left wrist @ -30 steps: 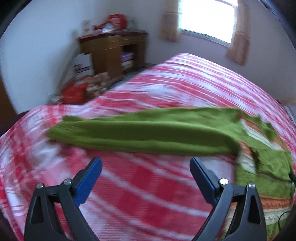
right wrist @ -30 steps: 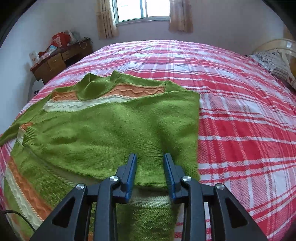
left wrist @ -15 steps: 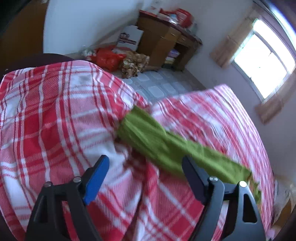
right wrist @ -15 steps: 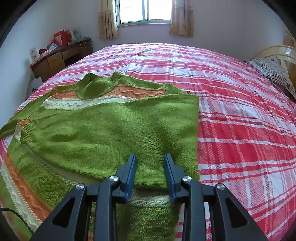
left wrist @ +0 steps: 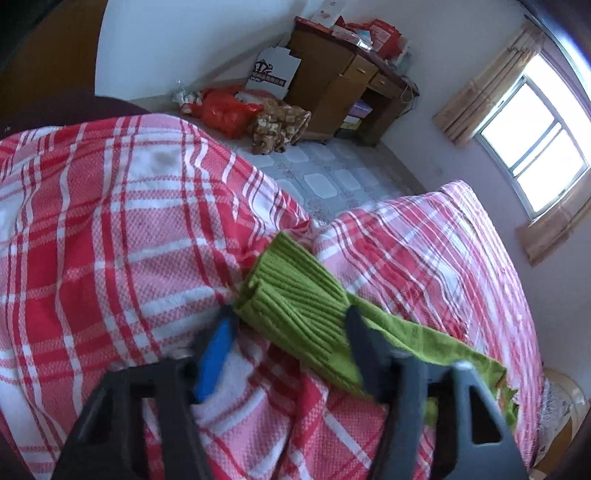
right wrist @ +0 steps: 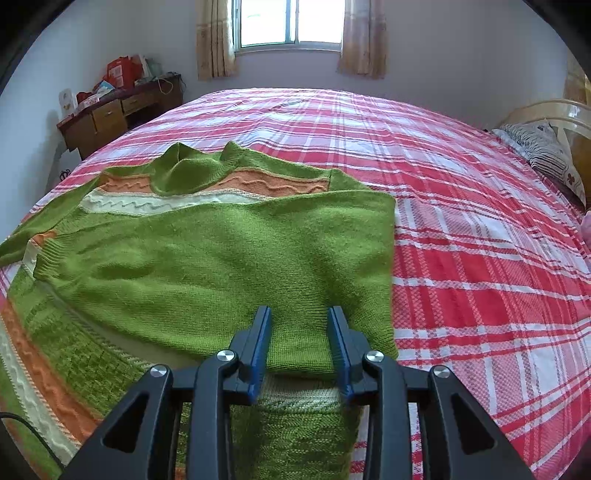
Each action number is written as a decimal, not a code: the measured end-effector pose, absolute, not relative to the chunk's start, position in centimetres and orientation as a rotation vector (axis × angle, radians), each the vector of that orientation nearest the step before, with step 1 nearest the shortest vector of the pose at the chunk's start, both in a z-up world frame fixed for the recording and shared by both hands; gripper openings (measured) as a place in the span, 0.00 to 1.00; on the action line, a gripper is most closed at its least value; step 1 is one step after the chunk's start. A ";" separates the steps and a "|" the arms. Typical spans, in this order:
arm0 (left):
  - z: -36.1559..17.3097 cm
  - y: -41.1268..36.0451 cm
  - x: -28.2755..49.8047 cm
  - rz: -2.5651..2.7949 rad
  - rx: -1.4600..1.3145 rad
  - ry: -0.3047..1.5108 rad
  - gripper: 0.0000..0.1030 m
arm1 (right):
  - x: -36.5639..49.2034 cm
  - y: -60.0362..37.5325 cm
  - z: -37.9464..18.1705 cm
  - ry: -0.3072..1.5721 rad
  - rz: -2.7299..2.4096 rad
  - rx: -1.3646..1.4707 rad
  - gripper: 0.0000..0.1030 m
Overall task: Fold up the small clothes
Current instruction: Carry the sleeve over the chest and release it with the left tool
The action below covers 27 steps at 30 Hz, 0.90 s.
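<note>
A green knit sweater (right wrist: 207,258) with orange and cream bands lies on the red plaid bed (right wrist: 461,229), one side folded over its body. In the right wrist view, my right gripper (right wrist: 299,343) rests on the folded part's near edge. Its blue pads stand a little apart with flat fabric between them, not pinched. In the left wrist view, the sweater's long sleeve ends in a ribbed cuff (left wrist: 291,291) near the bed's edge. My left gripper (left wrist: 288,325) is closing, with the cuff between its fingers. The right finger lies over the sleeve (left wrist: 424,343).
Past the bed's edge is tiled floor (left wrist: 332,173) with a red bag (left wrist: 225,110), a patterned bundle (left wrist: 277,127) and a wooden desk (left wrist: 347,85). A window (right wrist: 290,22) is on the far wall. A pillow (right wrist: 546,155) lies at the bed's right end.
My left gripper swung left along the sleeve to its cuff, rolled, moved close, and its jaws narrowed around the cuff. The right gripper and the folded sweater stayed put.
</note>
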<state>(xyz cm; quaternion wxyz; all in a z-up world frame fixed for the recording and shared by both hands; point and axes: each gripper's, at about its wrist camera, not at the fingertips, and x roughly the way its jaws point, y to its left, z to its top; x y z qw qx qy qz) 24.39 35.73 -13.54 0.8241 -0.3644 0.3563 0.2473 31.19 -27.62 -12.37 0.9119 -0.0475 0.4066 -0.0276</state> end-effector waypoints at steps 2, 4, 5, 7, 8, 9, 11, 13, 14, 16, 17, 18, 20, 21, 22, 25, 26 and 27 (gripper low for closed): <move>-13.8 36.1 24.8 0.484 -0.774 0.777 0.07 | 31.1 -27.6 -12.4 0.836 -0.059 -0.099 0.33; -13.5 36.2 24.5 0.481 -0.768 0.760 0.07 | 31.1 -27.6 -12.3 0.835 -0.060 -0.098 0.33; -13.2 36.0 24.4 0.477 -0.755 0.755 0.07 | 31.1 -27.6 -12.3 0.834 -0.061 -0.098 0.33; -12.5 35.8 24.1 0.465 -0.741 0.734 0.06 | 31.1 -27.6 -12.3 0.834 -0.061 -0.098 0.33; -12.0 35.8 24.0 0.456 -0.734 0.722 0.06 | 31.1 -27.6 -12.3 0.834 -0.061 -0.098 0.33; -11.6 35.7 23.9 0.447 -0.727 0.714 0.06 | 31.0 -27.6 -12.3 0.834 -0.061 -0.099 0.33; -10.5 35.4 23.8 0.430 -0.711 0.686 0.06 | 31.1 -27.6 -12.3 0.834 -0.061 -0.098 0.33; -9.3 35.1 23.9 0.422 -0.680 0.660 0.06 | 31.1 -27.6 -12.3 0.833 -0.061 -0.099 0.33; -8.4 34.8 23.9 0.412 -0.663 0.638 0.06 | 31.0 -27.6 -12.3 0.833 -0.062 -0.100 0.33; -7.0 34.2 24.0 0.400 -0.632 0.612 0.06 | 31.0 -27.6 -12.3 0.832 -0.065 -0.102 0.34; -6.1 33.8 24.1 0.391 -0.621 0.596 0.06 | 31.0 -27.6 -12.3 0.832 -0.065 -0.103 0.34; -5.2 33.5 24.3 0.378 -0.615 0.580 0.06 | 31.0 -27.6 -12.3 0.832 -0.066 -0.104 0.34; -3.9 33.0 24.5 0.362 -0.606 0.557 0.06 | 31.0 -27.6 -12.3 0.831 -0.067 -0.105 0.34; -3.3 32.7 24.7 0.352 -0.603 0.545 0.06 | 31.0 -27.6 -12.3 0.830 -0.068 -0.106 0.34; -2.6 32.3 24.9 0.341 -0.598 0.532 0.06 | 31.0 -27.5 -12.3 0.830 -0.070 -0.108 0.34; -0.4 30.8 25.7 0.300 -0.581 0.496 0.06 | 31.0 -27.5 -12.3 0.828 -0.075 -0.115 0.34; 0.5 30.1 25.9 0.284 -0.571 0.484 0.06 | 31.0 -27.4 -12.3 0.827 -0.076 -0.115 0.34; 1.3 29.3 26.1 0.267 -0.557 0.469 0.06 | 31.0 -27.4 -12.3 0.827 -0.075 -0.114 0.34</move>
